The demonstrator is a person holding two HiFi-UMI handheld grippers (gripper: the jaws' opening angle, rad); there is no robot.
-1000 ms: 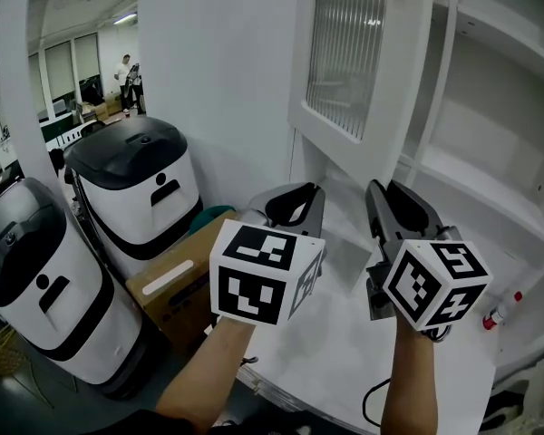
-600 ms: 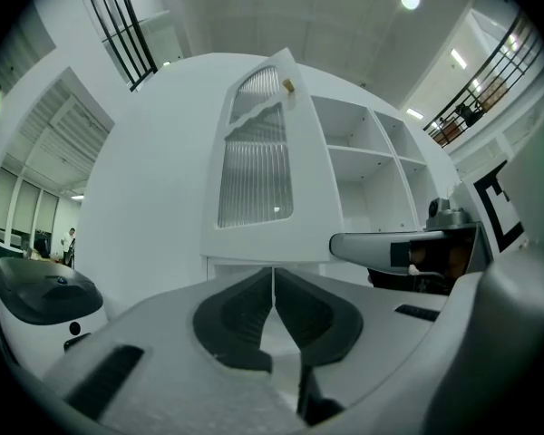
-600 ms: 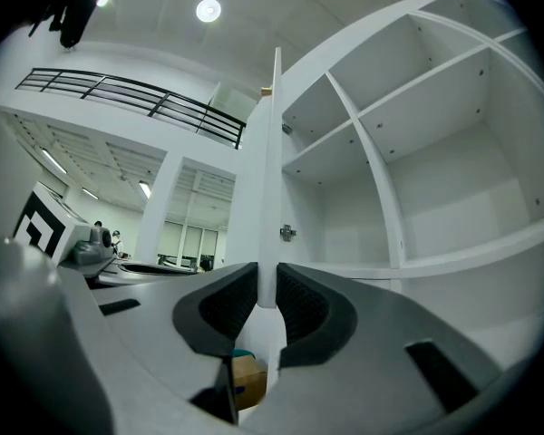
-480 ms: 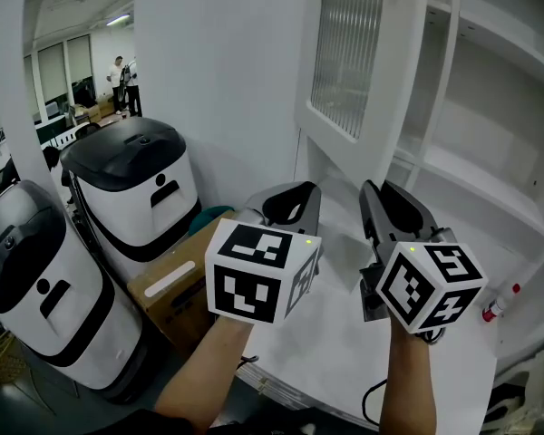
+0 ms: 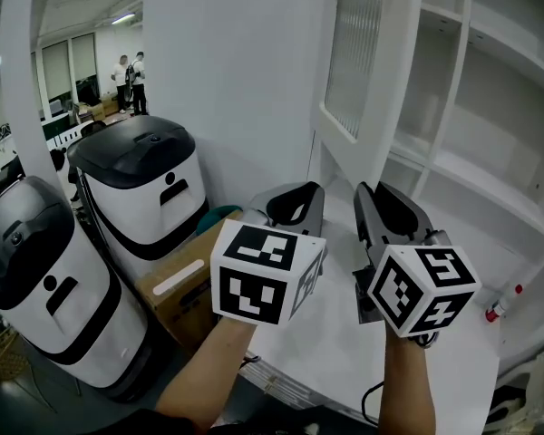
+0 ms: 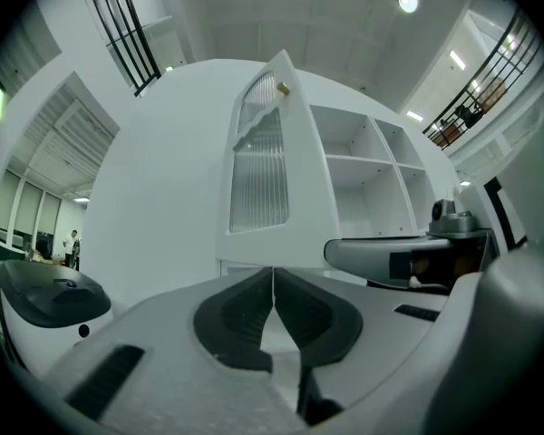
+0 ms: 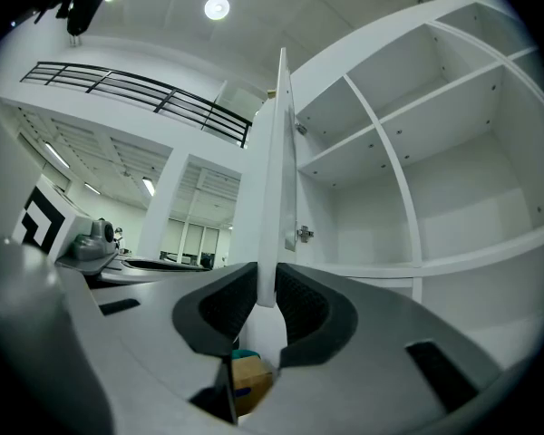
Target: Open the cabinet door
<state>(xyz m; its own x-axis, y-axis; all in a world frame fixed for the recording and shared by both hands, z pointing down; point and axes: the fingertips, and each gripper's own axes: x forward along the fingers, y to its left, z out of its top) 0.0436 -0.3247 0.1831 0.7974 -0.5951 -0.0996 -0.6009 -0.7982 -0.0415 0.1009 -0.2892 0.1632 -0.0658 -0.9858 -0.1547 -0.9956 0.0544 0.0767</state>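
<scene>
Right gripper view: hand-held gripper (image 7: 266, 290) on door (image 7: 277, 152)

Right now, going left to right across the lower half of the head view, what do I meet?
Nearer black-lidded white unit → farther black-lidded white unit → cardboard box → left gripper → right gripper, shut on the cabinet door → small red-capped item.

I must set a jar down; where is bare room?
Bare: the white cabinet shelves beside the open white ribbed-glass door, and the white counter below, up to the small red-capped object at right. Crowded: the left side, with a brown cardboard box and two white black-lidded units.
</scene>
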